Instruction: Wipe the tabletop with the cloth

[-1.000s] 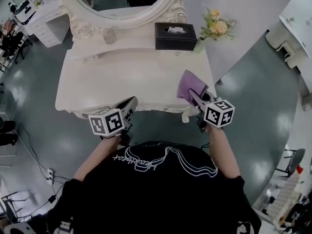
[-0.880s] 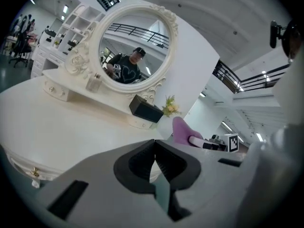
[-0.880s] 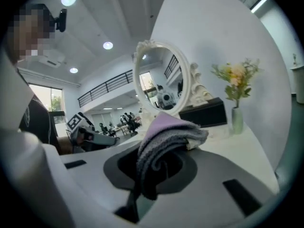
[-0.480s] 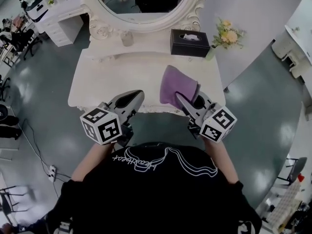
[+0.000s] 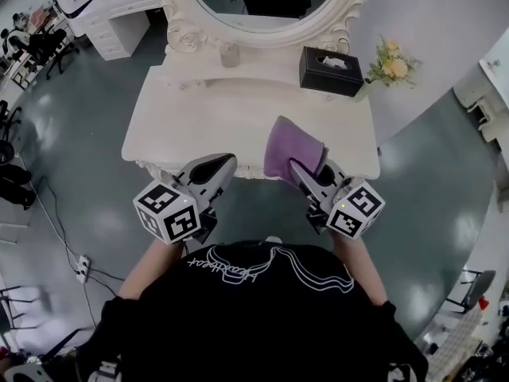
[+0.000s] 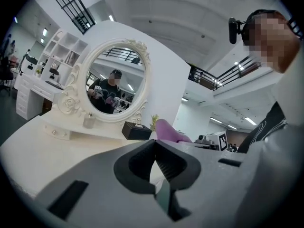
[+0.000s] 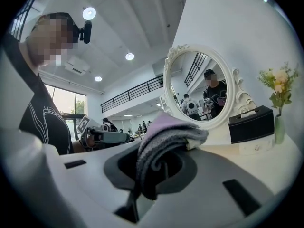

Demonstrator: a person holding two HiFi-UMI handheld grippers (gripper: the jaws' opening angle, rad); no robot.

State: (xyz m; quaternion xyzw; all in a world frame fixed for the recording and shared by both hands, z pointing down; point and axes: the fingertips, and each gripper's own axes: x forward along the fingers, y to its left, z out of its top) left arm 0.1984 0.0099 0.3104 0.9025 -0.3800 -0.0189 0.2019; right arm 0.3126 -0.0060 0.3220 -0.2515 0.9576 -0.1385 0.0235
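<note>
Clamping cloth [image 5: 291, 142] in right gripper [image 5: 299, 167] at near edge of tabletop [image 5: 199, 118], holding left gripper [image 5: 225, 164] closed on nothing (wiping likely barely starting).

head view: steeply down on dressing table [image 5: 215, 110] | gripper views: low, close, both facing mirror [image 6: 113, 82]

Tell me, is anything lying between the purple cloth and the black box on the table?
Nothing: in the head view, only bare tabletop separates the cloth from the box.
</note>
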